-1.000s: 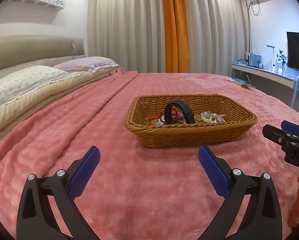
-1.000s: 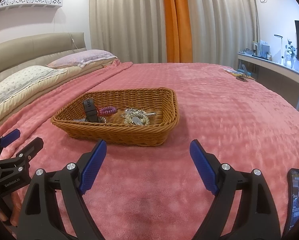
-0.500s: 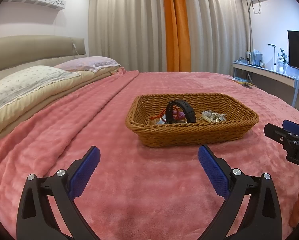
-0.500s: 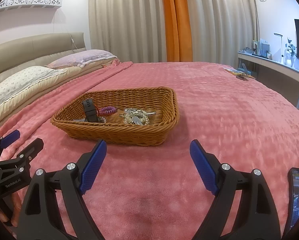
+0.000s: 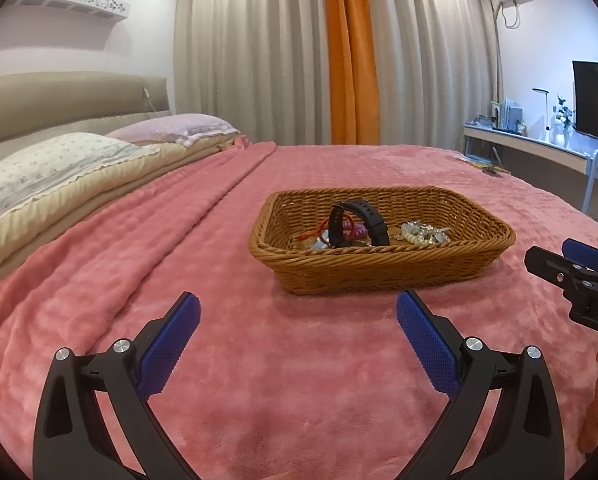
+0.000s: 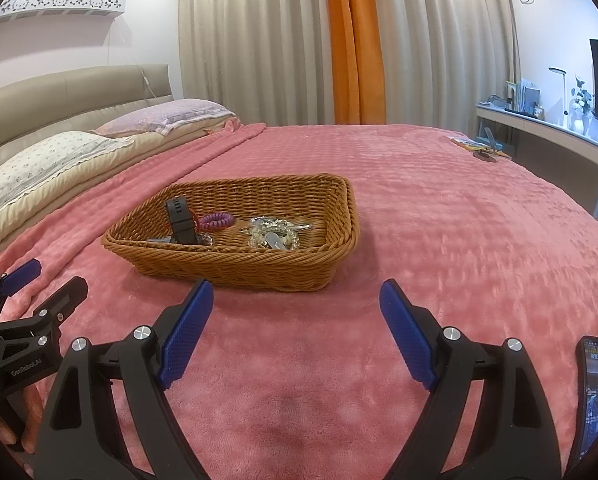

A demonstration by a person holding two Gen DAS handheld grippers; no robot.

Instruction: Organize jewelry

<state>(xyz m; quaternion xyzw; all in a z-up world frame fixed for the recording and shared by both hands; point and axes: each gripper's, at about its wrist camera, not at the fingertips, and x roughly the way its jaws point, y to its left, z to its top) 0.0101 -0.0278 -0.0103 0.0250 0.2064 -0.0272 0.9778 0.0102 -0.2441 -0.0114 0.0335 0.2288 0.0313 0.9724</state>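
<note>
Pink bed (image 5: 259, 360) barely shifts in a second: basket (image 5: 379, 276) at 12 o'clock holds the jewelry (image 6: 273, 232); left tongs (image 5: 298, 320) and right tongs (image 6: 297, 306) gape empty.

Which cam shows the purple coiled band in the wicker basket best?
Right wrist: the purple coiled band lies in plain sight beside the black watch. In the left wrist view, the watch strap mostly hides the band.

Both tools share one build: the left gripper (image 5: 298, 314) and the right gripper (image 6: 296, 304) have black angular plastic arms, silver round screws at the pivots, and blue dimpled pads (image 5: 170, 346) lining the jaws. White "GenRobot.AI" lettering marks the left gripper's body.
</note>
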